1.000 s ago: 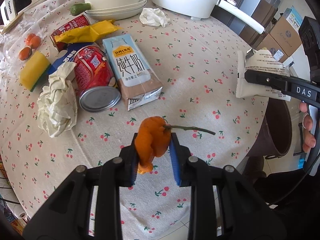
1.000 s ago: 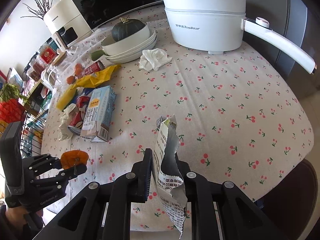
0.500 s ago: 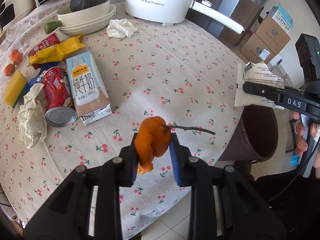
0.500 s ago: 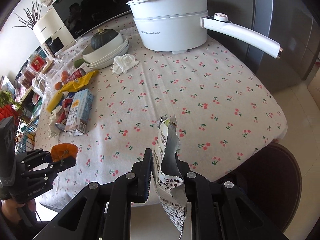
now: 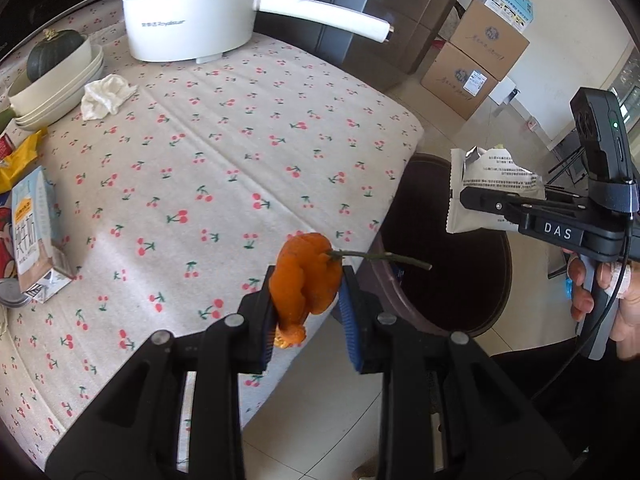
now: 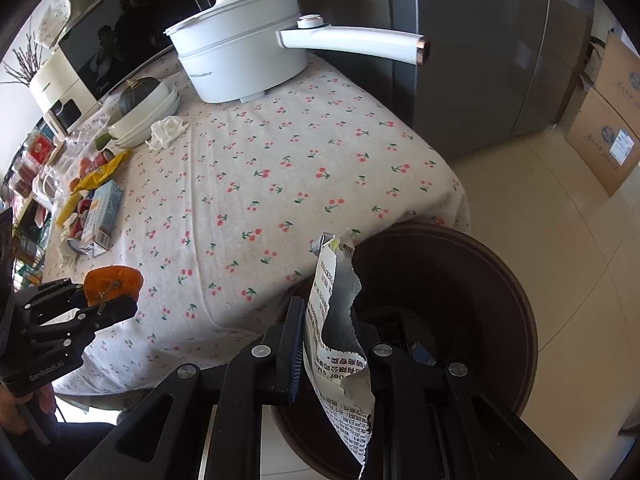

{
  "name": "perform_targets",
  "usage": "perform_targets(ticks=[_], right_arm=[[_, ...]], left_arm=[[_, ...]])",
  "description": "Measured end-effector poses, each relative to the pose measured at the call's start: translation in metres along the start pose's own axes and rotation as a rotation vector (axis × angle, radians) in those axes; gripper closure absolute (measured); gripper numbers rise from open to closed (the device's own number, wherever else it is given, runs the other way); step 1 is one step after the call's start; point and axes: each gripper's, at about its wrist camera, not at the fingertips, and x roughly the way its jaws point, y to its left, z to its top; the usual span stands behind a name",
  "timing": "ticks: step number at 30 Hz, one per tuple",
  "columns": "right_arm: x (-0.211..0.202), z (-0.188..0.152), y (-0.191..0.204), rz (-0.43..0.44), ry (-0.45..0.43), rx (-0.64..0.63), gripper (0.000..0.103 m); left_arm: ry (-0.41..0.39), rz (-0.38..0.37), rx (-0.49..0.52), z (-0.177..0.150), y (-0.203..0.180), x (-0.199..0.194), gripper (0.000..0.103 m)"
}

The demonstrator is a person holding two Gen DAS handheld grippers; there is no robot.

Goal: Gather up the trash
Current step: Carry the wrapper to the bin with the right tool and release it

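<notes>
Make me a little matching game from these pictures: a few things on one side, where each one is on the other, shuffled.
Things:
1. orange peel
2. torn wrapper
3. dark pumpkin
4. milk carton

Places:
a. lying on the tablecloth
b. in the stacked white bowls
c. in the left gripper
d. in the right gripper, over the bin

Pairs: 1-c, 2-d, 3-b, 4-a

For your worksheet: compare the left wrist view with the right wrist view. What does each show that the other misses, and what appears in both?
Only the left wrist view shows the hand holding the right gripper. Only the right wrist view shows the microwave and the inside of the trash bin. Both show the orange peel in the left gripper, the torn wrapper and the white pot.
</notes>
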Motion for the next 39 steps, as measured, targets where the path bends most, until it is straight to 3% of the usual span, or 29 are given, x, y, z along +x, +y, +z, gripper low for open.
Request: perform_targets(ticks=[10,17,19,21,23,32,33,34,36,39], right_arm=[[-0.009,-0.037,-0.066,-0.056,0.021,0.073,0.085],[-0.011,-0.049,-0.092,-0.084,0.04,0.101,0.084],[-0.01,-0.049,-0.096,-0.091,0.045,0.103,0.084],[-0.01,-0.05,-0.099,-0.092,0.05,0.104,0.084],[-0.01,-0.05,-0.101,-0.093,0.052,0.103,0.084],[-0.01,-0.05,-0.102,-0.113,0.052,0.098,0.084],[-0.011,-0.049,-0.1,-0.132,0.051,0.096,0.077],[-0.012,-0.049,-0.098,-0.148,0.049,0.096,0.056],[-0.017,-0.048,-0.096,-0.164,0.022,0.106,0.025],[-0.023,-0.045,-0.09,-0.166,0.005,0.09,0.024]], left_arm=[[0.022,-0.095,0.119,0.013,-0.074,0.042,0.072],[0.03,-0.126,0.169,0.018,-0.1,0.066,0.07],[0.007,-0.095,0.184,0.019,-0.107,0.069,0.065],[-0.016,-0.054,0.192,0.021,-0.111,0.068,0.031],[-0.045,-0.004,0.187,0.023,-0.112,0.066,0.019],[-0.036,0.065,0.158,0.022,-0.094,0.06,0.012],[-0.039,0.069,0.155,0.021,-0.092,0.057,0.01],[-0.042,0.073,0.151,0.021,-0.09,0.055,0.009],[-0.047,0.075,0.14,0.021,-0.086,0.051,0.008],[-0.048,0.082,0.117,0.021,-0.078,0.046,0.008]])
